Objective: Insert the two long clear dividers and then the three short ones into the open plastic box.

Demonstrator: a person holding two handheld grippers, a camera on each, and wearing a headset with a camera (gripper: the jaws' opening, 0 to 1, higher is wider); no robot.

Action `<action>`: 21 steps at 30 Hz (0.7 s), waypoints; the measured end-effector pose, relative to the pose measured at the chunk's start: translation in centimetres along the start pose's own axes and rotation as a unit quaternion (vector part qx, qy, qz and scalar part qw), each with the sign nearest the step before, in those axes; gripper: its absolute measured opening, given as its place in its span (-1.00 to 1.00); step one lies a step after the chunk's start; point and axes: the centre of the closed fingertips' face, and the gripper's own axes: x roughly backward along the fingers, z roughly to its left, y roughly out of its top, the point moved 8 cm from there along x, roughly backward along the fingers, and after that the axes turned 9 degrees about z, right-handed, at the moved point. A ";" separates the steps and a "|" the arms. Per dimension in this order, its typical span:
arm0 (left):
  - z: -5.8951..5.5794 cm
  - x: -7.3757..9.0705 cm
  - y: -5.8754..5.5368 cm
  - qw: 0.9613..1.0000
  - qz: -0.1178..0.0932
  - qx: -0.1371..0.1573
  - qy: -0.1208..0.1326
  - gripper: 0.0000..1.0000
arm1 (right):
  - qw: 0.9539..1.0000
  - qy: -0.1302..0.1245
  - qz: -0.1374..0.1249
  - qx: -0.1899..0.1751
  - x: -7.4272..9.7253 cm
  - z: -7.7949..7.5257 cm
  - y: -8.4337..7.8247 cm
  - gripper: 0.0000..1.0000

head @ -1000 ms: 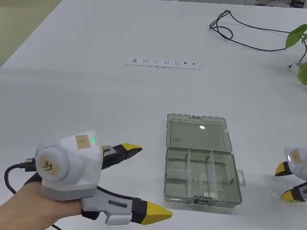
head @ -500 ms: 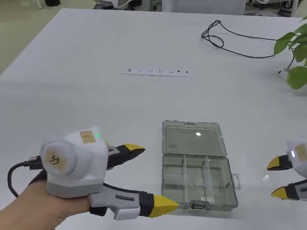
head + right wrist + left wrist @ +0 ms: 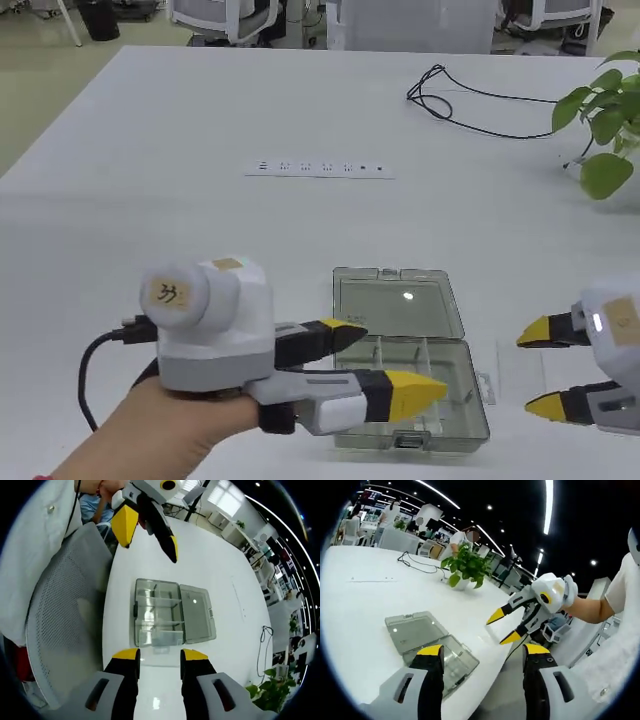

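Observation:
The open clear plastic box [image 3: 440, 425] lies on the white table, its lid [image 3: 398, 302] folded flat behind it. Clear dividers [image 3: 156, 601] stand inside, long ones crossed by short ones. My left gripper [image 3: 385, 362] hovers over the box's front left part, open, with nothing between its yellow tips. It is also in the right gripper view [image 3: 148, 550], beyond the box [image 3: 155, 612]. My right gripper [image 3: 540, 368] is open just right of the box. A faint clear flat piece [image 3: 159, 656] lies on the table between the box and the right gripper [image 3: 160, 655].
A white power strip [image 3: 320, 167] lies further back on the table, with a black cable [image 3: 450, 95] beyond it. A potted plant [image 3: 600, 130] stands at the back right. A grey mesh chair [image 3: 65, 620] sits at the table's near edge.
My left gripper has swung right, from the bare table to over the box's front left part. The right gripper has come slightly further in. The head camera has tilted up.

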 end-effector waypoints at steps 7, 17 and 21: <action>-1.3 -1.6 0.0 0.998 -0.001 0.054 -0.033 -0.13 | 1.000 -0.011 -0.017 0.012 1.7 0.8 2.8 -0.35; -1.9 -2.5 -0.4 0.995 -0.005 0.078 -0.056 -0.67 | 0.999 -0.021 -0.032 0.024 3.0 1.5 5.0 -0.35; -2.0 -2.5 -0.5 0.995 -0.003 0.085 -0.061 -0.76 | 0.999 -0.024 -0.032 0.027 3.0 1.7 5.3 -0.35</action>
